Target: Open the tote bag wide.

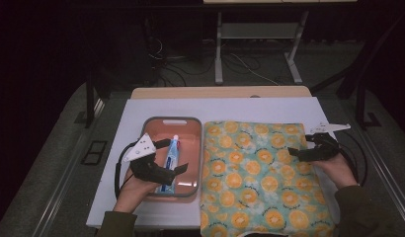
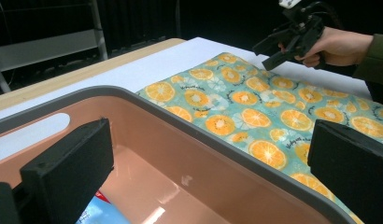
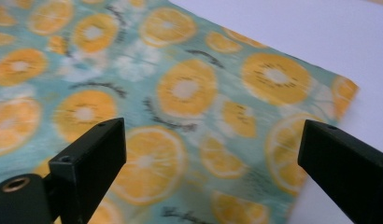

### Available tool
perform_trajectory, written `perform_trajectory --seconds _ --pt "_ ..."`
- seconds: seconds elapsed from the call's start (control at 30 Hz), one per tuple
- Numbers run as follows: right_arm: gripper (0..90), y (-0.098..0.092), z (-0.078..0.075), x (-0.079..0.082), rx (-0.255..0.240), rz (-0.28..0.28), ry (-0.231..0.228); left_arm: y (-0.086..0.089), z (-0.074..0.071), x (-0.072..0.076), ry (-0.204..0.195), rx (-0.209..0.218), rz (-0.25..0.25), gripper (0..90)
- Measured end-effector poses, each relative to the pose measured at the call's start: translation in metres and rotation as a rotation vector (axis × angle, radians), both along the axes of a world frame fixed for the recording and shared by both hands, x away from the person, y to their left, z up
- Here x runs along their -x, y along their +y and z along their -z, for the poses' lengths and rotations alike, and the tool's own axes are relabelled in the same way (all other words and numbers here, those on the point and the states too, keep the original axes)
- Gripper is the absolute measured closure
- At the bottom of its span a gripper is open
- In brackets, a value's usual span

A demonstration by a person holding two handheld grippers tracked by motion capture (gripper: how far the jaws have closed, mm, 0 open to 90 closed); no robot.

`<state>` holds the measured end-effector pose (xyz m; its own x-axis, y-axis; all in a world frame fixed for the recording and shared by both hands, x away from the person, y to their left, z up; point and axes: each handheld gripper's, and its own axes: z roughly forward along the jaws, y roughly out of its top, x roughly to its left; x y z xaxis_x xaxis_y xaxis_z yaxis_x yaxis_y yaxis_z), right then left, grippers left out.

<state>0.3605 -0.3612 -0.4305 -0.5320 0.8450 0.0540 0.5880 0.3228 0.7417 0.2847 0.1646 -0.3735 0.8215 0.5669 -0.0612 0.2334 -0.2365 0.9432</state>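
A pink tray with a grey rim [image 1: 171, 120] lies on the left of the white tabletop [image 1: 141, 108]. A blue and white tube [image 1: 173, 148] lies in it lengthwise. My left gripper [image 1: 177, 155] hovers open over the tray and tube. In the left gripper view its jaws stand wide apart [image 2: 210, 154] above the tray's rim [image 2: 189, 126], with a corner of the tube [image 2: 98, 212] below. To the right of the tray, a teal cloth printed with orange slices [image 1: 255, 168] is spread flat. My right gripper [image 1: 298, 144] is open just above the cloth's right edge [image 3: 180, 93].
The white board [image 3: 320, 37] continues past the cloth's far edge. A wooden table edge [image 1: 220, 92] runs along the back. Beyond it are a dark floor, cables and a metal frame [image 1: 218, 49]. A hand holds the right gripper [image 2: 273, 51] over the cloth [image 2: 255, 107].
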Motion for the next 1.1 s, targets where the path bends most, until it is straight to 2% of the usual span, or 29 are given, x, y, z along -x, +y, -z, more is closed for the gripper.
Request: perform_trajectory --seconds 0.27,0.4,0.43,0.5,0.6,0.67,0.7,0.73,0.77,0.8,0.83,0.97,1.0,1.1 --pt "7.9 -0.013 0.015 -0.015 0.008 0.06 0.041 -0.001 0.0 0.0 0.002 -0.004 0.0 0.0" --pt "10.2 -0.015 0.022 -0.021 0.011 0.075 0.062 -0.001 0.0 0.0 0.002 -0.003 0.0 0.0" --pt "14.6 -0.016 0.025 -0.023 0.018 0.074 0.071 -0.001 0.0 0.0 0.002 -0.001 0.0 0.0" --pt "16.3 -0.014 0.027 -0.024 0.027 0.072 0.078 -0.001 0.0 0.0 0.002 -0.002 0.0 0.0" --pt "32.8 -0.011 0.025 -0.022 0.059 0.051 0.065 -0.001 0.0 0.0 0.002 -0.003 0.001 0.0" --pt "44.5 -0.011 0.024 -0.02 0.059 0.039 0.065 -0.001 0.0 0.0 0.002 -0.002 0.001 0.0" --pt "44.5 -0.011 0.024 -0.02 0.059 0.039 0.065 -0.001 0.0 0.0 0.002 -0.002 0.0 0.0" --pt "56.0 -0.011 0.023 -0.02 0.056 0.037 0.066 -0.001 0.0 0.0 0.002 -0.003 0.0 0.0" --pt "59.9 -0.012 0.022 -0.019 0.054 0.029 0.068 -0.001 0.0 0.0 0.002 -0.007 0.001 0.0" --pt "59.9 -0.012 0.022 -0.019 0.054 0.029 0.068 -0.001 0.0 0.0 0.002 -0.007 0.001 0.0" --pt "67.2 -0.011 0.022 -0.019 0.056 0.025 0.069 -0.001 0.0 0.0 0.002 -0.006 0.001 0.0" --pt "84.9 -0.01 0.021 -0.019 0.043 -0.001 0.084 -0.001 0.0 0.0 0.002 -0.005 0.001 0.0" --pt "88.0 -0.01 0.021 -0.019 0.038 -0.013 0.086 -0.001 0.0 0.0 0.002 -0.004 0.001 0.0" --pt "89.0 -0.008 0.02 -0.019 0.037 -0.026 0.099 -0.001 0.0 0.0 0.002 -0.003 0.001 0.0"
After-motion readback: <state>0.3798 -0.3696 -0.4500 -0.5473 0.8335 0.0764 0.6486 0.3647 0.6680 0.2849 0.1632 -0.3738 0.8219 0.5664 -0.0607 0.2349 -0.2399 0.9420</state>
